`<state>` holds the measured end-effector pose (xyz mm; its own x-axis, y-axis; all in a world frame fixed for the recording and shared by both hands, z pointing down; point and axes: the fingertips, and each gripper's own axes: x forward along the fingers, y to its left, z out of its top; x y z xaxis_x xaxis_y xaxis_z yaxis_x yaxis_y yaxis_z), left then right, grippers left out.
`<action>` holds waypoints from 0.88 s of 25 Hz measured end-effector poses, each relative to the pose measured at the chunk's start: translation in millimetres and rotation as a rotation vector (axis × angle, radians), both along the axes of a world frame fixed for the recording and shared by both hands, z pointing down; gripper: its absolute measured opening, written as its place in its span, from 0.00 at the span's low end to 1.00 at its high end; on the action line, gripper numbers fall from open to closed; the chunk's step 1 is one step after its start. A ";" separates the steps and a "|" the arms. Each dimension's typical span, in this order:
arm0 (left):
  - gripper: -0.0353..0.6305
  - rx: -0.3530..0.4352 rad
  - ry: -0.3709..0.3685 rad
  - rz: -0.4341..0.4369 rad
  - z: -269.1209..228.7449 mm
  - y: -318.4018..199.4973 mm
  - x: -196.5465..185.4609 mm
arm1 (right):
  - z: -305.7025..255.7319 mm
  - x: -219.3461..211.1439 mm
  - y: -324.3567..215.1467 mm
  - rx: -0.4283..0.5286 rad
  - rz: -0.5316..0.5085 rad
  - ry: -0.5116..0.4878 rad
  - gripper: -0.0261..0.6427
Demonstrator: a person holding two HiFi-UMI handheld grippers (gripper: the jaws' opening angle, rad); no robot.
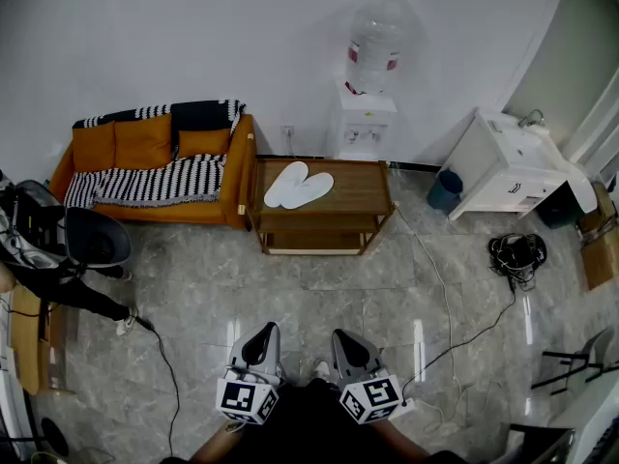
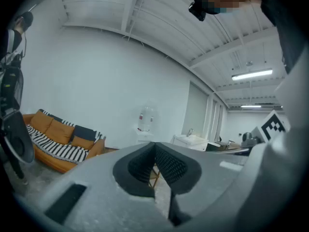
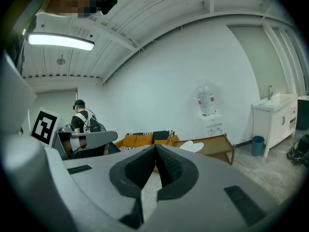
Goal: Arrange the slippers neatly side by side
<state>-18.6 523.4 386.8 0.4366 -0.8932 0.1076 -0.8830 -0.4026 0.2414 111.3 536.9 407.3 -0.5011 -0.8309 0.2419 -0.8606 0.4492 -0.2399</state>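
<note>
Two white slippers [image 1: 298, 185] lie on the wooden table [image 1: 368, 201] by the far wall, their toe ends touching and heels spread apart. The right gripper view shows them small and far off as the slippers [image 3: 193, 146]. My left gripper [image 1: 259, 341] and right gripper [image 1: 348, 344] are held close to my body, well short of the table, both pointing toward it. Each has its jaws shut with nothing between them, seen close up as the left gripper [image 2: 155, 148] and the right gripper [image 3: 155, 149].
An orange sofa [image 1: 155, 167] with striped throws stands left of the table; a water dispenser [image 1: 368, 95] and a white sink cabinet [image 1: 508, 167] line the wall. A person [image 3: 79, 117] and a chair [image 1: 92, 240] are at the left. Cables [image 1: 517, 254] trail over the marble floor.
</note>
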 end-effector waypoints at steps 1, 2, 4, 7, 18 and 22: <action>0.07 0.003 -0.004 0.004 0.2 0.6 -0.3 | 0.4 -0.5 0.6 0.001 0.001 0.000 0.06; 0.07 0.006 -0.007 0.007 0.2 0.8 -0.7 | 0.6 -1.0 0.8 0.002 0.001 -0.001 0.06; 0.07 0.005 -0.010 0.005 -1.1 -0.9 -2.3 | -0.3 -2.6 -0.9 0.003 -0.001 -0.001 0.06; 0.07 0.008 -0.019 0.003 -4.6 -5.1 -5.0 | -3.7 -5.9 -5.1 0.001 -0.004 0.001 0.06; 0.07 0.006 -0.004 0.007 -2.0 -0.3 -26.4 | -3.9 -26.8 -3.7 0.002 0.002 -0.024 0.06; 0.07 -0.001 0.003 0.011 0.5 0.4 -40.7 | -2.9 -41.5 -3.5 0.002 0.011 -0.027 0.06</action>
<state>-59.3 523.8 387.3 0.4465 -0.8884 0.1071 -0.8779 -0.4117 0.2445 69.8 533.4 404.3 -0.4985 -0.8367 0.2267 -0.8586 0.4405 -0.2622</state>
